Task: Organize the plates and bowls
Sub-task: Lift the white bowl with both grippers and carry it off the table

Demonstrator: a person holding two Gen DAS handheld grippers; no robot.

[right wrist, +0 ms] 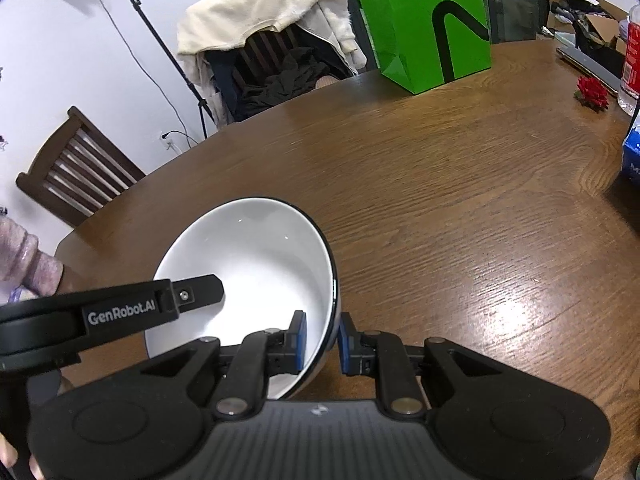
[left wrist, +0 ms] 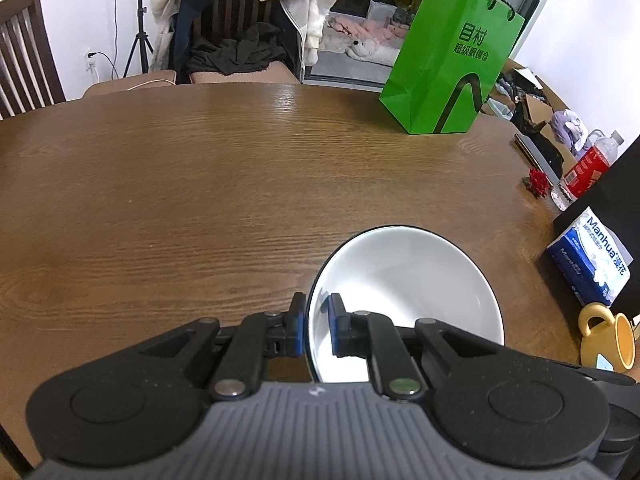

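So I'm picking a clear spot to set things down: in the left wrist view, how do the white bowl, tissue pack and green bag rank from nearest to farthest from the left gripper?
1. White bowl: rim between the left gripper fingers.
2. Tissue pack: far right, mid-table.
3. Green bag: standing at the far edge, right of centre.

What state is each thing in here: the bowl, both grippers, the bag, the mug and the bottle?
White bowl: empty, gripped at opposite rim edges by both grippers; lifted or resting cannot be told.
Left gripper: shut on the bowl's rim.
Right gripper: shut on the bowl's rim.
Green paper bag: upright on the table.
Yellow mug: lying on its side.
Red-labelled bottle: state unclear.
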